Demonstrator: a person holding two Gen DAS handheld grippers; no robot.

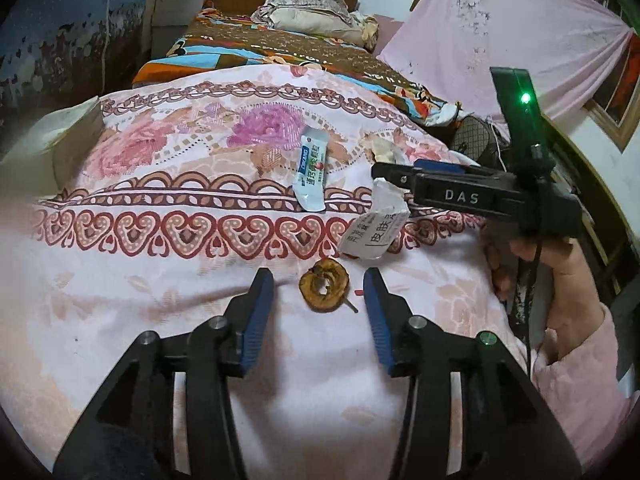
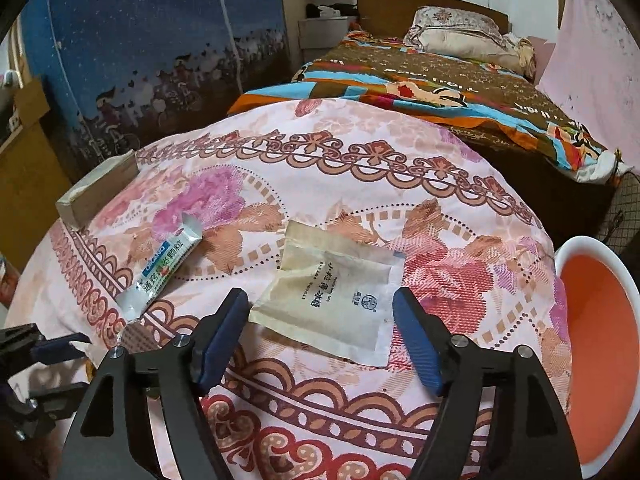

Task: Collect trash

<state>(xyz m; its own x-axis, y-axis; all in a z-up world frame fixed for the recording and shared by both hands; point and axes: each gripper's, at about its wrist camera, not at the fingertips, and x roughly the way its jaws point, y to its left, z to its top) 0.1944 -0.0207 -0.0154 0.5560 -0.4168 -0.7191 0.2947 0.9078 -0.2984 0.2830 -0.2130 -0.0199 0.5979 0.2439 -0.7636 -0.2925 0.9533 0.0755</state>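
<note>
In the left wrist view my left gripper [image 1: 318,280] is open over the pink floral bedcover [image 1: 160,280]. A brown dried fruit ring [image 1: 324,290] lies between its blue pads, touching neither. A crumpled white paper label [image 1: 376,228] lies just beyond it, and a blue-and-white sachet [image 1: 310,172] lies farther out. My right gripper [image 2: 320,300] is open above a flat beige packet [image 2: 336,296] that lies between its fingers. The sachet [image 2: 164,272] lies to the packet's left. The right gripper [image 1: 380,172], held by a hand, also shows at the right of the left wrist view.
An orange bin with a white rim [image 2: 600,360] stands at the bed's right edge. A pale box [image 2: 96,192] sits at the cover's far left. A brown patterned quilt [image 2: 440,80] and a pillow [image 2: 460,36] lie beyond. My left gripper [image 2: 60,348] shows at the left edge.
</note>
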